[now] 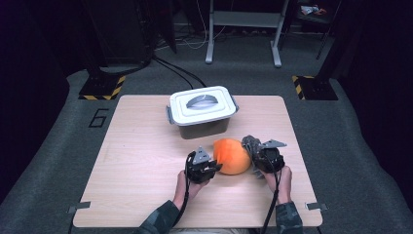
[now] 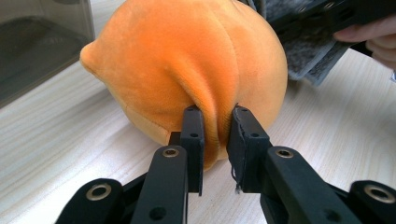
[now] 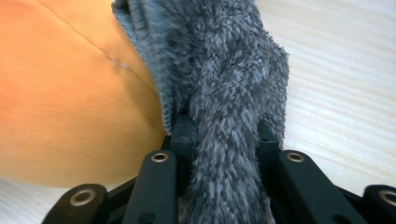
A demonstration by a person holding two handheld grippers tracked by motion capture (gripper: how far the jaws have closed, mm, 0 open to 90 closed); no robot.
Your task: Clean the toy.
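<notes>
An orange plush ball (image 1: 232, 155) lies on the wooden table (image 1: 146, 161), just in front of a lidded box. My left gripper (image 1: 214, 167) is at the ball's left side, shut on a pinched fold of its orange fabric (image 2: 215, 135). A grey fuzzy cloth (image 1: 252, 144) hangs against the ball's right side. My right gripper (image 1: 256, 158) is shut on that grey cloth (image 3: 229, 140), with the orange plush (image 3: 70, 102) pressed close on its left.
A grey plastic box with a white clip-on lid (image 1: 202, 105) stands at the table's back middle, right behind the ball. Its dark translucent wall (image 2: 37, 46) is near my left gripper. Bare wood stretches to the left and front.
</notes>
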